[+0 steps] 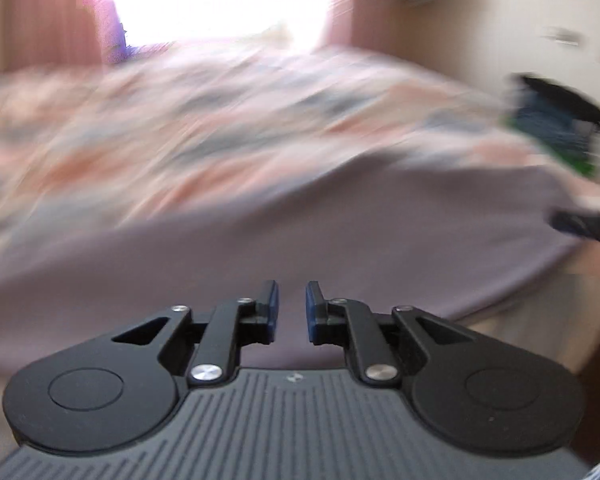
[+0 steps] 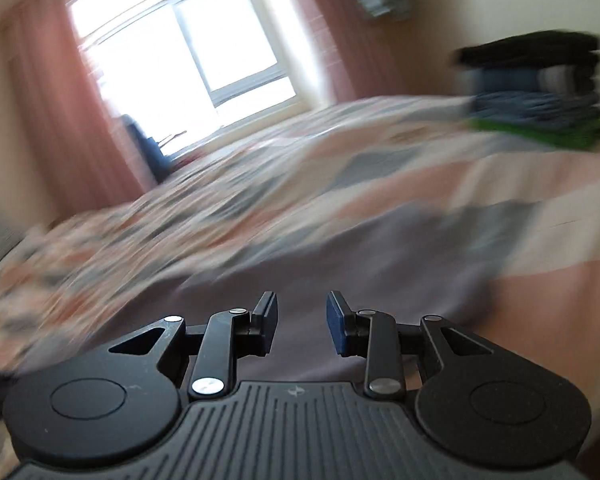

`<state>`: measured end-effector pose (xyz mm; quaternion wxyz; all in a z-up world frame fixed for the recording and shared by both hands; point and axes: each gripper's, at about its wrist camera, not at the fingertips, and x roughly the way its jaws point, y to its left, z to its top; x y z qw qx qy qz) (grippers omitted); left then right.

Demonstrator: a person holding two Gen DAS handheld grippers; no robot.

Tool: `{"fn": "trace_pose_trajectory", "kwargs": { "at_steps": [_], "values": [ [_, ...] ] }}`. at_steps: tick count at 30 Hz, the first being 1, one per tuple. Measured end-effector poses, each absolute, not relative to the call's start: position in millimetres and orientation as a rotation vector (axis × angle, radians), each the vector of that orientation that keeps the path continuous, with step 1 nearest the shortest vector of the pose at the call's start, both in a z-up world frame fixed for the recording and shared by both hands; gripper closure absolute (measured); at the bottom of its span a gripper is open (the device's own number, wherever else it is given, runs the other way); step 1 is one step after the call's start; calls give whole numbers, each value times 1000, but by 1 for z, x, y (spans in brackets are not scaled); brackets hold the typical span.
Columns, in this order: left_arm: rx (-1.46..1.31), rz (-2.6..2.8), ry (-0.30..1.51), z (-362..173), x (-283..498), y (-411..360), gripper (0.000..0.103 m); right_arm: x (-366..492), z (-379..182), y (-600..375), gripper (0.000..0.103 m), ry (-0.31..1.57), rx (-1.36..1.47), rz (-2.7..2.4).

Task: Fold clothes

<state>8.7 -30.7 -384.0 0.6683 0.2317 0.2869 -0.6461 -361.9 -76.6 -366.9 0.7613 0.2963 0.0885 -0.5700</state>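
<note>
A mauve-grey garment (image 1: 340, 248) lies spread flat on the near part of the bed; it also shows in the right wrist view (image 2: 340, 264). My left gripper (image 1: 292, 308) is open and empty, just above the garment's near edge. My right gripper (image 2: 302, 320) is open and empty, over the same garment. The right gripper's tip (image 1: 580, 222) shows at the right edge of the left wrist view. Both views are motion-blurred.
The bed (image 2: 500, 168) has a pink, grey and white patterned cover. A stack of folded clothes (image 2: 536, 92), black on top and green at the bottom, sits at the bed's far right; it also shows in the left wrist view (image 1: 556, 128). A bright window (image 2: 188, 48) with pink curtains is behind.
</note>
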Motion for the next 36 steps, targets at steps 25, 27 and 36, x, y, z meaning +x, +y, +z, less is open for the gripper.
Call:
{"fn": "trace_pose_trajectory", "kwargs": {
  "at_steps": [25,27,36],
  "values": [
    [427,-1169,614,-299,8,141,60,-326,-343,56,49,227,720,-1253],
    [427,-1169,598,-297,2,153,59,-327,-335,70,46,224,691,-1256],
    [380,-1217,614,-297,-1,185,54,-341,-313,118,40,167,634,-1272]
  ]
}}
